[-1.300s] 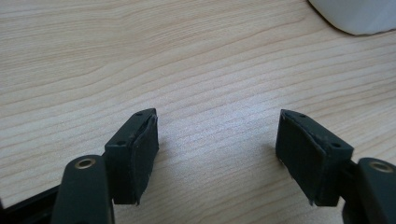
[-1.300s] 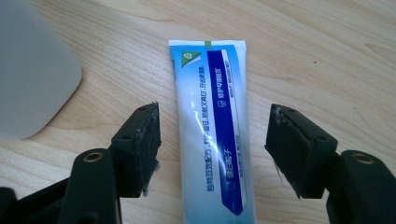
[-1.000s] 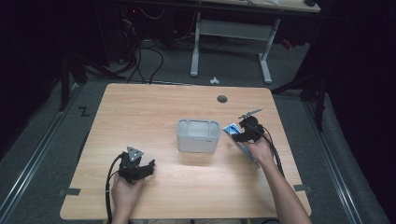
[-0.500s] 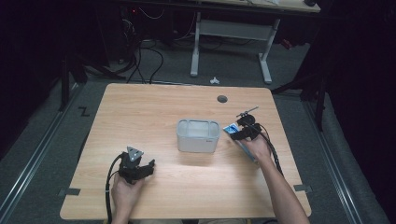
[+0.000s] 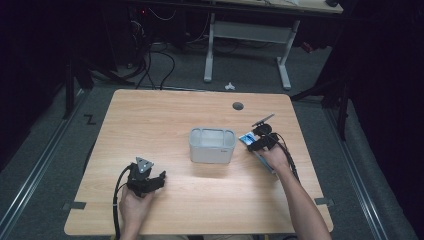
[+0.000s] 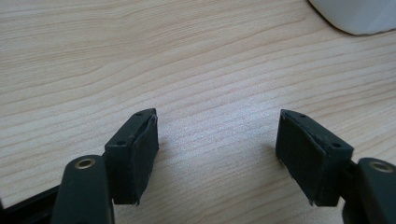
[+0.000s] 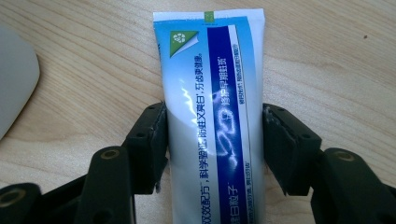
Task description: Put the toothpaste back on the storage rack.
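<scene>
A blue and white toothpaste tube lies flat on the wooden table, right of a white plastic bin. My right gripper straddles the tube; its jaws have just been closing and both pads now touch the tube's sides. In the high view the right gripper sits just right of the bin, with the tube's blue end poking out toward it. My left gripper rests low near the table's front left, open, with bare wood between its jaws.
The bin's corner shows at the top right of the left gripper view, and its side at the left of the right gripper view. A round cable hole sits near the table's far edge. Another desk's legs stand beyond.
The right hand has shifted only slightly beside the bin. The left hand and gripper have stayed put.
</scene>
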Demonstrator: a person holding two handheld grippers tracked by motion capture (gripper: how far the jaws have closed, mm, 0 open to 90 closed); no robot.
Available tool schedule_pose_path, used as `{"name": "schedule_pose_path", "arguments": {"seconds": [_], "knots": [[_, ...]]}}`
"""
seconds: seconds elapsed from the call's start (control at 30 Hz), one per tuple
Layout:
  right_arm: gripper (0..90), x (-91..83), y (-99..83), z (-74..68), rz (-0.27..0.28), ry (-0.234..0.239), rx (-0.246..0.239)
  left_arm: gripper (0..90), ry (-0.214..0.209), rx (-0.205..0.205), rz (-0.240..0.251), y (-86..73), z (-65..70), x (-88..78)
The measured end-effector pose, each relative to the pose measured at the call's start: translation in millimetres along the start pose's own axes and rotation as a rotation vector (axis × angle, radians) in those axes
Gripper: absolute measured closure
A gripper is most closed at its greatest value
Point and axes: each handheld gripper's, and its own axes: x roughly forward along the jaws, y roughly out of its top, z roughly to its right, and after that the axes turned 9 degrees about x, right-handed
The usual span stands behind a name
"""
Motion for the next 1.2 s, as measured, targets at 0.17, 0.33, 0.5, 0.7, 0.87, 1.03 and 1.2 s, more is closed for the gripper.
{"name": "schedule_pose_path", "arguments": {"seconds": [0.17,0.33,0.5,0.7,0.87,1.03,1.2], "knots": [[46.1,-0.9,3.7,-1.3,-0.036,-0.013,-0.005,30.4,0.000,0.000,0.000,0.0,0.0,0.0],[48.6,-1.2,5.0,-1.6,-0.050,-0.012,-0.012,30.4,0.002,-0.002,0.000,0.1,-0.2,0.1],[53.6,-3.3,7.4,-4.3,-0.062,-0.021,-0.033,30.4,0.002,-0.002,0.000,0.1,-0.2,0.2],[61.5,-7.5,7.8,-3.1,-0.059,-0.014,-0.021,30.4,0.002,-0.003,0.000,0.1,-0.2,0.2],[66.7,-12.1,10.0,0.4,-0.069,0.004,-0.046,30.3,0.002,-0.003,0.000,0.2,-0.3,0.3],[68.5,-15.7,11.7,0.2,-0.088,0.012,-0.057,30.4,0.002,-0.003,0.000,0.3,-0.4,0.5],[69.6,-22.2,10.8,3.3,-0.071,0.021,-0.040,30.3,0.001,-0.001,0.001,0.6,-0.6,0.8]]}}
